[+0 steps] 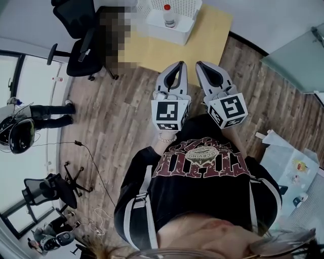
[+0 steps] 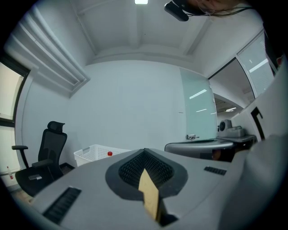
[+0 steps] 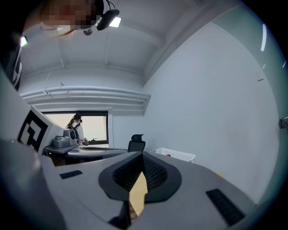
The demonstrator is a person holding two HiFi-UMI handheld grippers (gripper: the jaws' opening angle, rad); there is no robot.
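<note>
Office room, wood-plank floor (image 1: 121,116), pale wall on the far side. A light wood table (image 1: 202,45) sits far centre. On it is a white perforated basket (image 1: 174,31), with a red-capped bottle (image 1: 168,15) standing upright inside.

Both grippers are held close in front of the person's chest, side by side and near each other, noses aimed at the table.
- left gripper (image 1: 178,63): jaws closed, tips meeting, nothing between them. Only a thin wedge of tan shows through behind the pads in the left gripper view. Its marker cube (image 1: 170,114) faces up.
- right gripper (image 1: 199,63): same, jaws together at the tip and empty. Its marker cube (image 1: 228,110) is tilted slightly right.

Neither gripper touches anything. Basket and bottle are well apart from both, ahead on the table. In the left gripper view they sit left of the jaw line, in the right gripper view right of it.

Around:
- A black office chair (image 1: 78,35) stands just left of the table.
- A second office chair (image 1: 55,187) is near left, with a thin cable (image 1: 91,162) on the floor beside it.
- Someone's legs in dark trousers (image 1: 50,114) show at the left edge.
- Far right is a frosted glass panel (image 1: 293,55).
- Near right is a surface with papers (image 1: 291,167).
</note>
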